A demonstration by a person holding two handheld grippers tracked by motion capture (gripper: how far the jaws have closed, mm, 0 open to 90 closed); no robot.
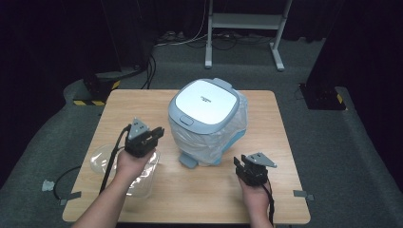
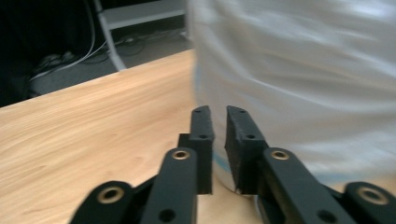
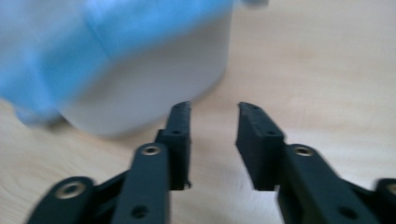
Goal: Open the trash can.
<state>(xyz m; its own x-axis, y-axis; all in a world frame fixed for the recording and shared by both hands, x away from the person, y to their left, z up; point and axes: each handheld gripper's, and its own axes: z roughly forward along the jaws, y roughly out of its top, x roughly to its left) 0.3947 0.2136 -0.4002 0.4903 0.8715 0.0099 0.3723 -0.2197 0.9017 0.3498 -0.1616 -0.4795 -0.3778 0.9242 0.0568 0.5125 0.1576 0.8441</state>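
A small pedal bin (image 1: 205, 121) with a white lid, grey-blue rim and a clear plastic liner bag hanging over its sides stands in the middle of the wooden table (image 1: 142, 102). My left gripper (image 1: 159, 133) hovers left of the bin and points at it. In the left gripper view its jaws (image 2: 219, 116) stand a narrow gap apart with nothing between them, close to the bag-covered wall (image 2: 299, 70). My right gripper (image 1: 239, 164) sits at the bin's front right. Its jaws (image 3: 215, 109) are open and empty, just short of the bin's white and blue base (image 3: 140, 84).
A crumpled clear plastic piece (image 1: 102, 161) lies on the table under my left forearm. A blue pedal (image 1: 188, 160) sticks out at the bin's front. Beyond the table stand a white metal frame (image 1: 244, 21) and floor cables (image 1: 176, 38).
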